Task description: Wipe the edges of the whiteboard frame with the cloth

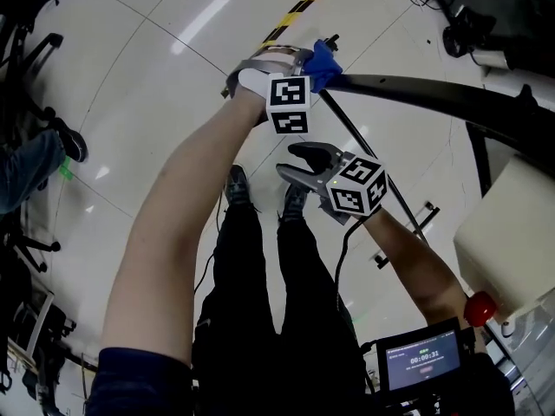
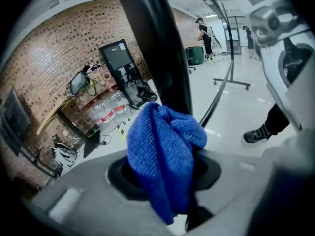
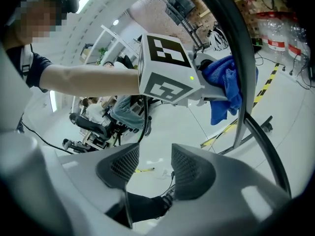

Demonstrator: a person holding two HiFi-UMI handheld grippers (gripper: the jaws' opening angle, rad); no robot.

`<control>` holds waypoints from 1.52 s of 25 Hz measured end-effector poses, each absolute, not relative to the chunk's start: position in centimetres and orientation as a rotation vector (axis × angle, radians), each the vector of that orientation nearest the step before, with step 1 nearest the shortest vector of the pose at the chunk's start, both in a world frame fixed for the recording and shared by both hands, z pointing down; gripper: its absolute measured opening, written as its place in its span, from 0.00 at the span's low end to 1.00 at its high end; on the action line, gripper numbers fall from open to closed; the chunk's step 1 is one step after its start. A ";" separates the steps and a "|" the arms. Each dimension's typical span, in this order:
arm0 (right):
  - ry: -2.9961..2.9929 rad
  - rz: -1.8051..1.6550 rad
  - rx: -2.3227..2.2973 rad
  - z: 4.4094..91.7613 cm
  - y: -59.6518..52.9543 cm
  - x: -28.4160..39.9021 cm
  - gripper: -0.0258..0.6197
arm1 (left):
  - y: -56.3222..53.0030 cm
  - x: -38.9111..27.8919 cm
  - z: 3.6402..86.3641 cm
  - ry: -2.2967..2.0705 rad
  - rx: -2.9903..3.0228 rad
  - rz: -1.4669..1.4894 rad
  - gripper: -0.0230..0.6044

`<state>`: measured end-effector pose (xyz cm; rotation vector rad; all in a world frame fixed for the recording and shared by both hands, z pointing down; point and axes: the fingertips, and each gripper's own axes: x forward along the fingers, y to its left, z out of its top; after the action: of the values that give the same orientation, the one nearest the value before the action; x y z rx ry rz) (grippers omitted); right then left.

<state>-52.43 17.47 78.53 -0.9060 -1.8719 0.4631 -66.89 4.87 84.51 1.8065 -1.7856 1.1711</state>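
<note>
Cloth (image 1: 323,66): blue, bunched, clamped in left gripper (image 1: 305,61). Jaws part-closed on it, wad fills the gap, loose end sticks out front. Sits at the whiteboard frame (image 1: 416,91), at the near end/corner of its dark top edge, upper centre in head view. Cloth's bulk points fwd out of the jaws toward that edge. In left gripper view the frame's dark edge rises right behind the wad, touching or v. close, can't tell which.

Frame: seen edge-on from above. Long axis of top edge runs from the cloth out to the right in head view, dipping a bit. A thinner bar (image 1: 347,121) drops from the same corner toward lower right, prob. a side edge or stand.

Progress (judgement): looks early. Cloth is at one end, so the whole top edge to the right looks left to do, plus other sides. No way to see what's clean.

Right gripper (image 3: 155,156): jaws apart, moderate gap, nothing btwn pads (image 3: 120,163), only floor (image 1: 156,85) beyond. Hovers below the left one in head view, near the thinner bar, not touching frame.
</note>
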 end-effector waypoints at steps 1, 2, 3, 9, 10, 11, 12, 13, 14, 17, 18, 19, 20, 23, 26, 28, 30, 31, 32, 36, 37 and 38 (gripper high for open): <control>-1.881 0.457 -0.895 78.4 17.5 -52.7 0.36 | 4.8 -66.9 84.1 -1.792 1.804 1.168 0.29; -1.892 0.441 -0.880 78.3 17.4 -52.9 0.36 | 4.8 -66.9 83.7 -1.797 1.801 1.168 0.29; -1.902 0.414 -0.861 78.3 17.3 -53.1 0.36 | 4.8 -66.9 83.3 -1.799 1.799 1.168 0.29; -1.927 0.232 -0.785 78.4 16.6 -53.0 0.31 | 4.5 -66.4 80.0 -1.790 1.827 1.174 0.29; -1.927 0.207 -0.778 78.1 16.7 -53.2 0.31 | 4.4 -66.6 79.2 -1.790 1.838 1.181 0.29; -1.922 0.179 -0.769 77.8 16.8 -53.4 0.30 | 4.5 -66.8 78.4 -1.790 1.850 1.185 0.29; -1.914 0.147 -0.756 77.6 16.9 -53.6 0.29 | 4.5 -67.0 77.5 -1.791 1.859 1.183 0.29; -1.904 0.114 -0.741 77.4 17.0 -53.7 0.29 | 4.7 -67.0 76.7 -1.795 1.866 1.173 0.29; -1.895 0.086 -0.726 77.2 17.3 -53.9 0.29 | 5.0 -67.1 76.0 -1.801 1.872 1.159 0.29; -1.887 0.044 -0.707 76.5 18.1 -54.7 0.28 | 5.3 -67.1 74.0 -1.817 1.885 1.130 0.29; -1.886 0.035 -0.710 76.2 18.3 -55.0 0.28 | 5.2 -67.1 73.6 -1.817 1.890 1.131 0.29; -1.887 0.024 -0.715 76.0 18.4 -55.2 0.28 | 5.0 -67.2 73.2 -1.813 1.894 1.138 0.29; -1.887 0.013 -0.723 75.8 18.5 -55.4 0.28 | 4.7 -67.3 72.9 -1.808 1.898 1.150 0.29; -1.890 -0.013 -0.750 74.8 19.0 -55.9 0.28 | 4.2 -67.6 71.5 -1.803 1.905 1.180 0.29; -1.886 -0.028 -0.772 73.3 19.8 -55.7 0.28 | 4.0 -67.5 68.9 -1.816 1.920 1.175 0.29; -1.882 -0.035 -0.784 72.3 20.1 -55.3 0.28 | 4.0 -67.2 67.1 -1.822 1.940 1.173 0.29; -1.883 -0.046 -0.789 71.3 20.3 -55.0 0.28 | 4.0 -67.1 65.3 -1.827 1.954 1.176 0.29; -1.885 -0.055 -0.790 70.8 20.3 -55.0 0.28 | 4.0 -67.1 64.4 -1.833 1.957 1.176 0.29; -1.886 -0.067 -0.792 70.3 20.2 -55.1 0.28 | 4.0 -67.2 63.5 -1.842 1.956 1.176 0.29; -1.882 -0.128 -0.815 68.2 20.2 -55.6 0.28 | 3.9 -67.4 60.2 -1.871 1.954 1.171 0.29; -1.881 -0.139 -0.820 67.7 20.2 -55.6 0.28 | 3.8 -67.2 59.7 -1.869 1.957 1.172 0.29; -1.880 -0.148 -0.826 67.3 20.2 -55.5 0.28 | 3.8 -67.1 59.3 -1.869 1.955 1.174 0.29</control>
<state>-55.54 20.25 67.29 -0.8264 -1.8800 -0.1476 -67.08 3.78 59.27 1.9550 -1.8691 1.1745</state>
